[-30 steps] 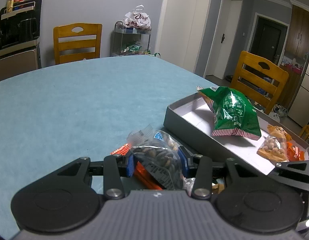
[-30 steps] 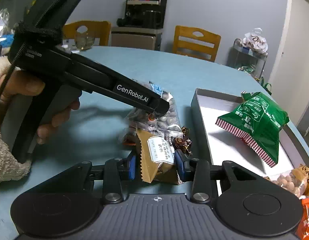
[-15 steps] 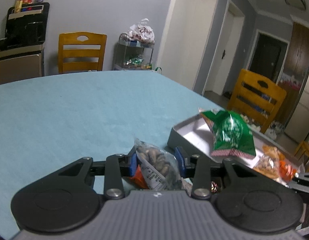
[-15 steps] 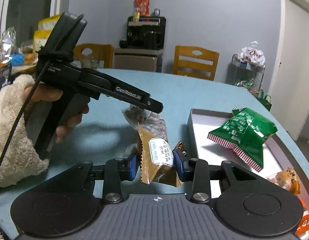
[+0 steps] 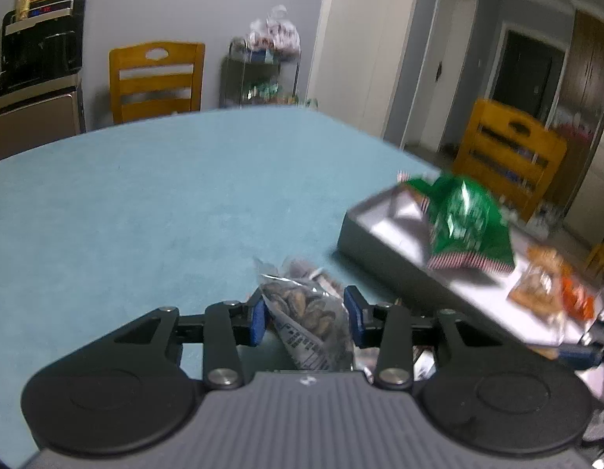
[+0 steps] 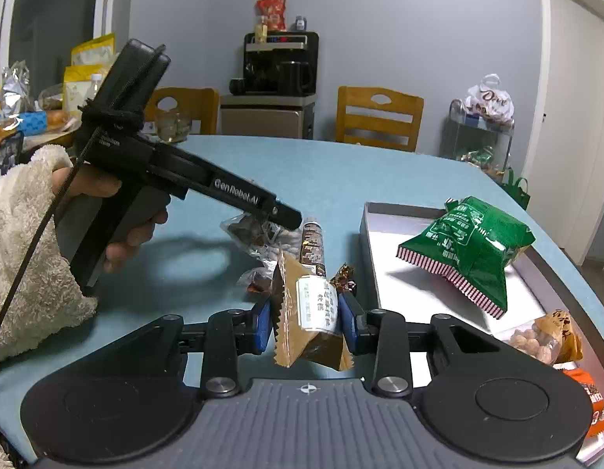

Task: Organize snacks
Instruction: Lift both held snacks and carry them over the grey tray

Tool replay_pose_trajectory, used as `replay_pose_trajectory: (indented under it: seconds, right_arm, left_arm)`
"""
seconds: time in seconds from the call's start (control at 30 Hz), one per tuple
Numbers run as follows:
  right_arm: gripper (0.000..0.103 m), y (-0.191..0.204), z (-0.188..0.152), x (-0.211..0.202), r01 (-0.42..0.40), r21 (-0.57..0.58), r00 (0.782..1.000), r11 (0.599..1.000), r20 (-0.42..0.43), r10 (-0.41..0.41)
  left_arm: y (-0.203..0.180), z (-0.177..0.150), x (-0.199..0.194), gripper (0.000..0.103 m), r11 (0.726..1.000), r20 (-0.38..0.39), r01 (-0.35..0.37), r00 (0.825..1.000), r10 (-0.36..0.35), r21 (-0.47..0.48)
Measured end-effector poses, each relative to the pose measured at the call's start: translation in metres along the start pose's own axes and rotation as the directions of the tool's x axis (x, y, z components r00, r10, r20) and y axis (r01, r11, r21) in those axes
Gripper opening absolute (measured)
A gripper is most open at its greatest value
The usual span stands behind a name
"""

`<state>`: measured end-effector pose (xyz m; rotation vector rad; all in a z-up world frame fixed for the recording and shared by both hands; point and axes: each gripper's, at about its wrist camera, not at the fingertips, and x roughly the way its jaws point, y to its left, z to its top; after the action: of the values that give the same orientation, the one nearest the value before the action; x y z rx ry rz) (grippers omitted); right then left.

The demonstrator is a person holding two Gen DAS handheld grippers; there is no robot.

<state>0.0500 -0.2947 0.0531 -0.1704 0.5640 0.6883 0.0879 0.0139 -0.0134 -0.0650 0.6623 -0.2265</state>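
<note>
My left gripper (image 5: pixel 306 317) is shut on a clear bag of dark nuts (image 5: pixel 307 314) and holds it above the blue table. In the right wrist view that left gripper (image 6: pixel 288 219) hangs over the snack pile with the clear bag (image 6: pixel 249 231) under its tip. My right gripper (image 6: pixel 306 322) is shut on a brown packet with a white label (image 6: pixel 307 312), lifted off the table. The grey tray (image 6: pixel 367 242) at the right holds a green bag (image 6: pixel 472 246), a peanut bag (image 6: pixel 544 338) and an orange packet (image 6: pixel 593 396).
On the table by the tray lie a dark long packet (image 6: pixel 313 248), a foil-wrapped candy (image 6: pixel 345 273) and a reddish candy (image 6: pixel 258 283). A hand in a fluffy white sleeve (image 6: pixel 24 242) holds the left tool. Wooden chairs (image 5: pixel 157 78) stand beyond the table's far edge.
The left gripper closed on the clear nut bag and raised it off the pile. The right gripper rose slightly with the brown packet, and the long dark packet beneath came into view.
</note>
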Motion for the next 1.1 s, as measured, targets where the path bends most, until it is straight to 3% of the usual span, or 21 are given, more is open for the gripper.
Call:
replay_pose_trajectory:
  seconds: [0.1,0.23,0.3,0.5,0.73,1.1]
  right_arm:
    - [0.036,0.000,-0.001,0.000,-0.002,-0.002,1.000,1.000,0.001,0.002]
    - [0.036,0.001,-0.002,0.000,-0.003,-0.001,1.000,1.000,0.001,0.003]
    - [0.035,0.001,-0.001,0.000,-0.003,0.000,1.000,1.000,0.000,0.003]
    - [0.035,0.002,0.000,-0.002,-0.002,0.000,1.000,1.000,0.021,0.002]
    - [0.035,-0.003,0.003,-0.012,0.013,0.013,0.998,1.000,0.056,-0.014]
    - [0.035,-0.032,-0.001,-0.044,0.090,0.056,0.987,0.994,0.125,-0.097]
  left_arm:
    - [-0.003,-0.003,0.005,0.047,1.000,-0.026,-0.010,1.000,0.010,0.019]
    - [-0.004,-0.002,0.004,0.042,1.000,-0.046,-0.003,0.999,0.004,0.029]
    - [-0.005,-0.001,0.001,0.031,0.999,-0.031,-0.008,0.999,0.010,0.039]
    - [-0.004,0.001,-0.011,0.026,1.000,0.048,0.002,0.999,-0.003,0.029]
    - [0.002,0.008,-0.031,0.025,0.999,0.150,0.042,0.988,-0.040,-0.015]
    - [-0.004,0.012,-0.052,0.025,0.997,0.215,0.073,0.974,-0.068,-0.015]
